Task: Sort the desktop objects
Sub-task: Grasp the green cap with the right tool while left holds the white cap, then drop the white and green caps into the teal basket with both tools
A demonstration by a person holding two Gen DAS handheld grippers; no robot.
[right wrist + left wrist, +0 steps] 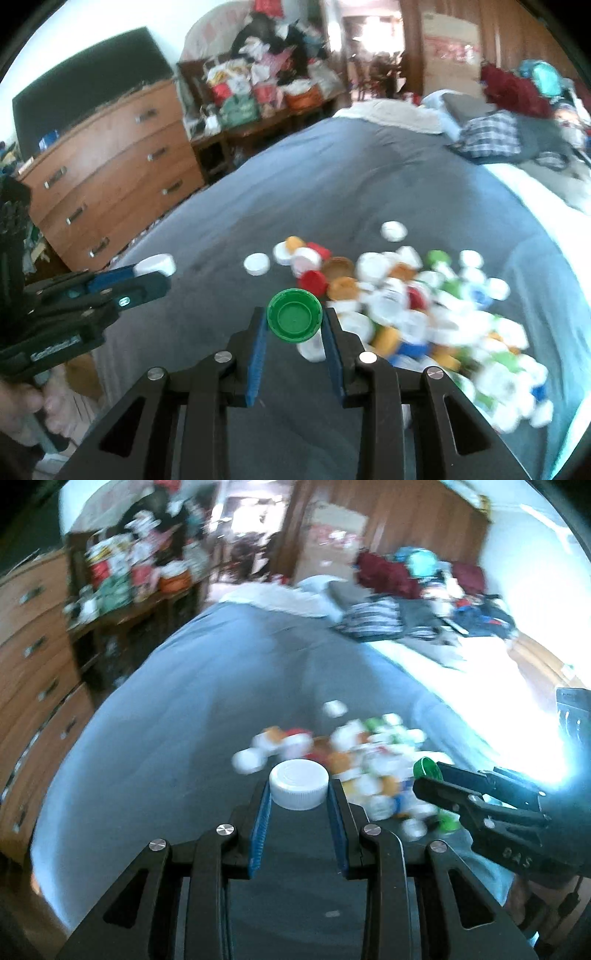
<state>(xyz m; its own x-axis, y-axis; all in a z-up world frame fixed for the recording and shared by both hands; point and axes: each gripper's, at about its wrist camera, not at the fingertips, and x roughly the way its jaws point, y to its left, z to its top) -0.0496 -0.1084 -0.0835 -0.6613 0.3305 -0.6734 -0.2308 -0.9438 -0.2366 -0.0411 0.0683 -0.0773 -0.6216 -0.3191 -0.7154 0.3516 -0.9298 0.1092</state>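
While both tools carry one cap apiece above the grey bedspread (332, 177), sorting judged mid-carry, well short of done; left gripper (298, 794) clenched on white bottle cap (299, 783), top face up, pinched between blue pads (263, 819); right gripper (294, 320) clenched on green bottle cap (294, 318), hollow side toward camera; mixed pile of bottle caps (424, 314) lying loose ahead and to the right, largely unsorted. Next move judged to call for separate colour spots and a low, gentle release, since caps roll on soft cloth. Open cloth noted beyond and to the left of the pile; bed edge falling away left toward wooden dresser (110, 177); folded clothes (491, 136) well apart at far end; grippers near each other, so crossing paths to be avoided.
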